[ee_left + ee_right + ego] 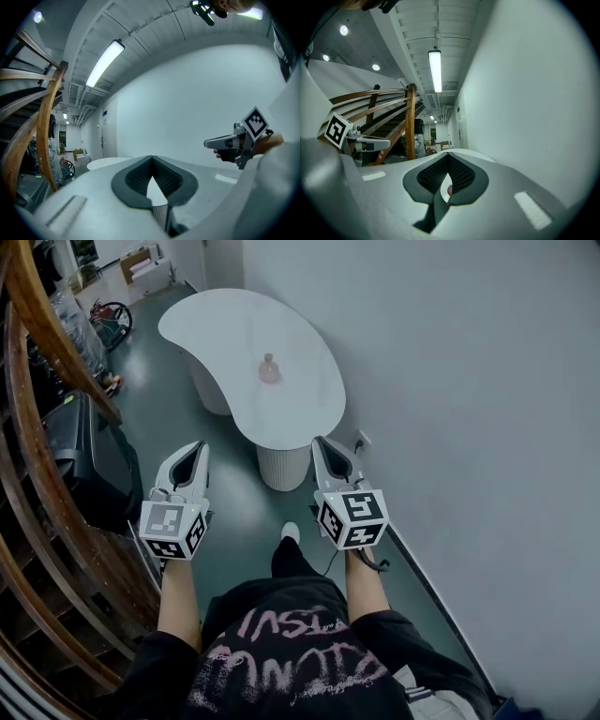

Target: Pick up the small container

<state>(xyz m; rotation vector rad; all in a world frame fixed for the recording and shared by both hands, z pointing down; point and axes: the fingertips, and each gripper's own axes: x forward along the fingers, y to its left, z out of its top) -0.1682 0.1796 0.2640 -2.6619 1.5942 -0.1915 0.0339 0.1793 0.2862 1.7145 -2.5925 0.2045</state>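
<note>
Approach stage. The small container (270, 369) stands near the middle of the table (211, 320). The left gripper (198, 446) and right gripper (320, 442) hang short of the table, both clenched and empty. The next move likely calls for advancing to the table and parting one gripper's jaws.

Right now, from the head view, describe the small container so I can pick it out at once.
Ahead, beside the pale wall, stands a white kidney-shaped table. Near the middle of its top sits the small container. It is pink, narrower at the top, and the only thing on the table.
</note>
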